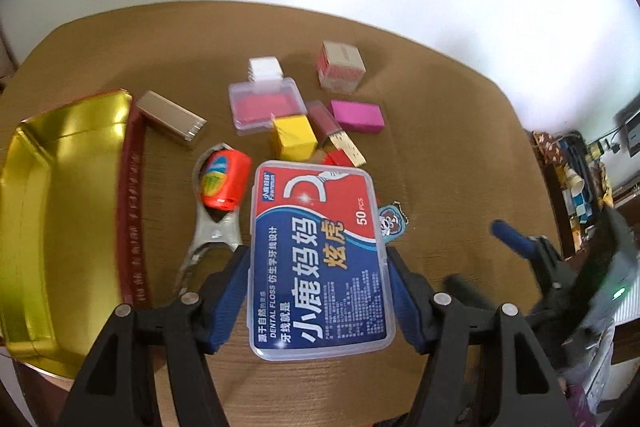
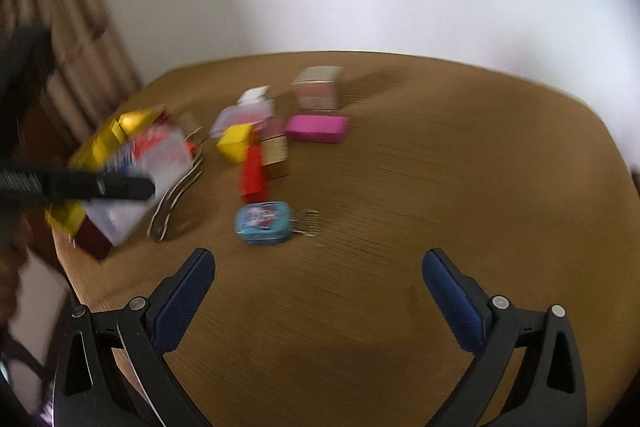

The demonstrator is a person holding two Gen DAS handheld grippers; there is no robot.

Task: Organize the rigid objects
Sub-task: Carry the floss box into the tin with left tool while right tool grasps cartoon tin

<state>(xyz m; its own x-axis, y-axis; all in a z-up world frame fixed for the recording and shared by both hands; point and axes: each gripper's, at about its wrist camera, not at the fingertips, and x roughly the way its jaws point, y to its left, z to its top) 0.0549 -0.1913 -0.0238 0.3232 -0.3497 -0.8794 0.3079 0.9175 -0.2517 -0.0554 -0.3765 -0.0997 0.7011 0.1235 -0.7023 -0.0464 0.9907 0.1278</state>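
My left gripper [image 1: 318, 291] is shut on a clear dental floss box [image 1: 318, 259] with a blue and red label, held above the brown table [image 1: 460, 155]. A gold tray [image 1: 60, 195] with a red rim lies to its left. My right gripper [image 2: 318, 291] is open and empty over bare table; it shows blurred at the right of the left wrist view [image 1: 520, 239]. The floss box [image 2: 148, 171] and left gripper also show blurred in the right wrist view. A small blue tin [image 2: 262, 221] lies ahead of the right gripper.
On the table lie a metal clip with an orange packet [image 1: 222, 183], a gold box [image 1: 172, 119], a clear case with a red insert [image 1: 266, 103], a yellow box [image 1: 294, 137], a magenta box [image 1: 356, 115], a pink-and-tan box [image 1: 340, 65] and a sticker [image 1: 392, 219].
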